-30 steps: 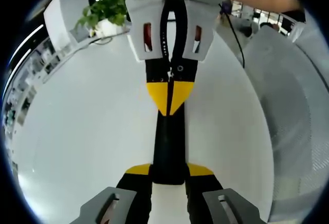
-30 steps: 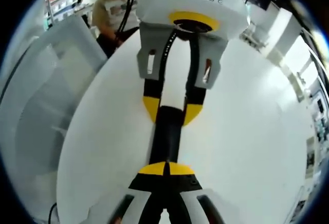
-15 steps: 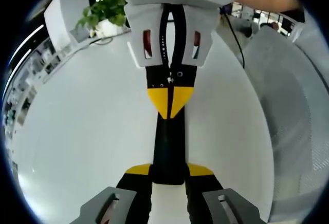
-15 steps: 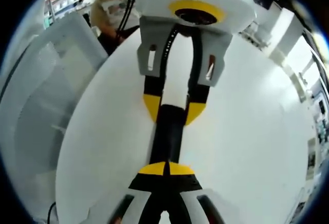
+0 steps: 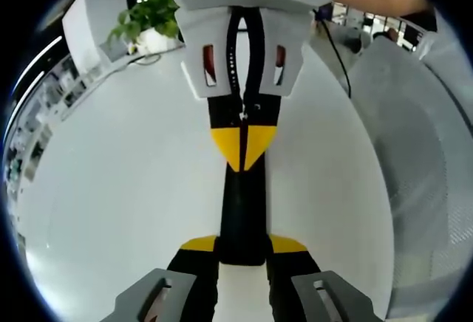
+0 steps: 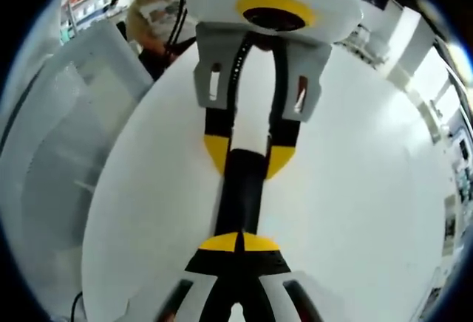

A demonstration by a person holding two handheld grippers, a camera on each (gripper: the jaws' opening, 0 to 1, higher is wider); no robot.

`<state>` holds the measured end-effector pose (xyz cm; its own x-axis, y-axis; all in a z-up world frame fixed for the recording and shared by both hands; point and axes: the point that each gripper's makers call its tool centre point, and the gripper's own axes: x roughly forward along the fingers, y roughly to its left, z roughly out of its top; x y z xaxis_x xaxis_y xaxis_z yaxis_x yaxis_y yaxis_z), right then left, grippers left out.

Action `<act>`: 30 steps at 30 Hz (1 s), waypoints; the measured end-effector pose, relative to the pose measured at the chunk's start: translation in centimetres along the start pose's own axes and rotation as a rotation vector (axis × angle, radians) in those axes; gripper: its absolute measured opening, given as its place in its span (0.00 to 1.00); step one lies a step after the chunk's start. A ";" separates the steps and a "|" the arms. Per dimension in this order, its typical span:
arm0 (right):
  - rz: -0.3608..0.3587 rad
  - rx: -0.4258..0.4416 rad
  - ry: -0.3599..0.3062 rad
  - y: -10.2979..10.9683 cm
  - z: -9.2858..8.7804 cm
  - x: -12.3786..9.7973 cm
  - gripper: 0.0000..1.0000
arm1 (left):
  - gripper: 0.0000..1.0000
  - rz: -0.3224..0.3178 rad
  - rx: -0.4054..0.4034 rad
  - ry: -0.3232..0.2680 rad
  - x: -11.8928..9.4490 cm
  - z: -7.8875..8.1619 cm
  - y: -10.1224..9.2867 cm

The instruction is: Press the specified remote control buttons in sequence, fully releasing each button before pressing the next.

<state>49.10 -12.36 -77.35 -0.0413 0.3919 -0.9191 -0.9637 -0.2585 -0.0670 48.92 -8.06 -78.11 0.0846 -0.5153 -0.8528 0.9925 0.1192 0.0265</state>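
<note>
Holding remote control (image 5: 242,204): left gripper (image 5: 242,246) clamped around it, above desk (image 5: 111,189)
Right gripper (image 6: 240,243): closed, tips on remote control, seemingly mid-press
Next: lift clear, release fully

A broad white table (image 5: 111,189) spreads under bright, even light. In the left gripper view a green potted plant (image 5: 148,15) stands at about eleven o'clock beside a white block-shaped cabinet (image 5: 92,19), with shelving (image 5: 29,137) blurred at nine. A grey mesh chair back (image 5: 421,152) curves at three. In the right gripper view, translucent panels (image 6: 52,137) rise at nine.
</note>
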 end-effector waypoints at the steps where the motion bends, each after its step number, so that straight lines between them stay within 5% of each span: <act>1: 0.000 -0.001 0.011 0.0 -0.1 0.0 0.00 | 0.24 0.000 0.000 0.000 0.0 0.0 0.0; 15: 0.007 -0.019 0.050 -0.1 -0.1 0.1 0.00 | 0.24 0.001 -0.001 0.003 0.0 0.0 0.1; 30: -0.003 -0.004 0.017 -0.2 0.0 0.0 0.00 | 0.24 0.000 -0.001 0.005 -0.1 0.0 0.1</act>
<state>49.30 -12.32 -77.35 -0.0335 0.3775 -0.9254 -0.9629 -0.2604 -0.0714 48.96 -7.98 -78.05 0.0841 -0.5113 -0.8553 0.9924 0.1202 0.0257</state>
